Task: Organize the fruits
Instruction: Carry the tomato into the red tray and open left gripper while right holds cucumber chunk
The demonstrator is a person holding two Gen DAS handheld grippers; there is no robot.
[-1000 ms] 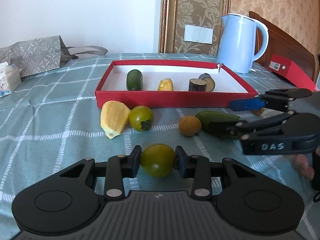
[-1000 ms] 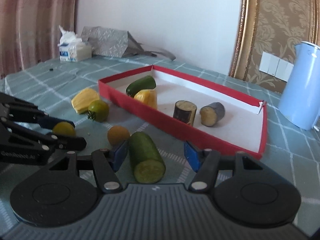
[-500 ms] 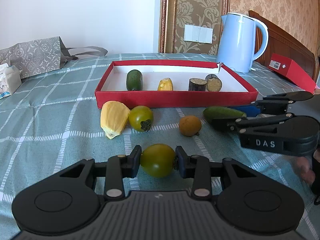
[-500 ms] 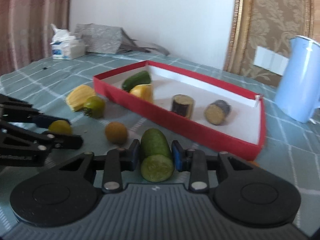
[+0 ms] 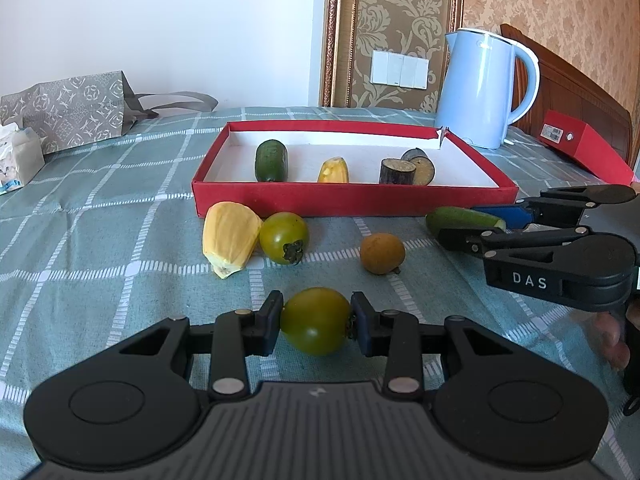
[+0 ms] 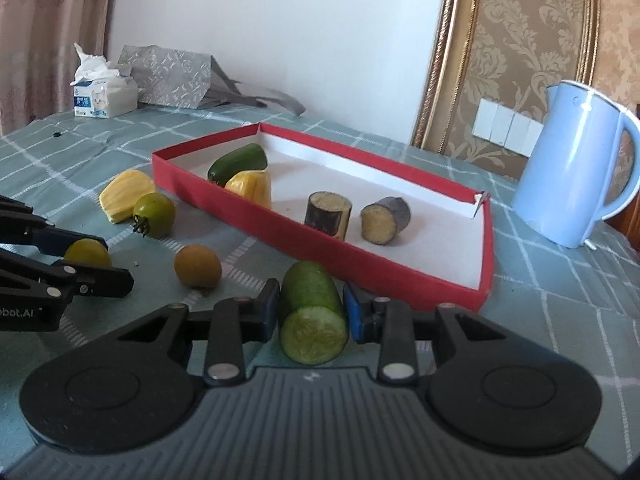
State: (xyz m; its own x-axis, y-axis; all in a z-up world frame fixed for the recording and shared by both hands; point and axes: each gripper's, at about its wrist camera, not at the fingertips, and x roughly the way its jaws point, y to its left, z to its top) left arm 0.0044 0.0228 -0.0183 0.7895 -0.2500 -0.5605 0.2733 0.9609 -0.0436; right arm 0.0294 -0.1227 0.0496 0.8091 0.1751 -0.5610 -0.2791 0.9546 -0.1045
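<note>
My left gripper (image 5: 316, 320) is shut on a green tomato (image 5: 315, 320), low over the checked cloth. My right gripper (image 6: 311, 312) is shut on a cut cucumber piece (image 6: 312, 314), just in front of the red tray (image 6: 376, 276); it also shows in the left wrist view (image 5: 464, 218). The tray (image 5: 348, 198) holds a cucumber piece (image 5: 271, 160), a yellow jackfruit piece (image 5: 333, 171) and two eggplant chunks (image 5: 406, 170). On the cloth lie a jackfruit piece (image 5: 230, 240), a second green tomato (image 5: 284, 238) and a brown round fruit (image 5: 382, 253).
A light blue kettle (image 5: 482, 88) stands behind the tray's right corner. A red box (image 5: 584, 152) lies at the far right. A grey patterned bag (image 5: 68, 110) and a tissue pack (image 5: 18, 158) sit at the far left.
My right gripper has closed on the cucumber piece and lifted it slightly towards the tray. My left gripper still holds the green tomato in the same place.
</note>
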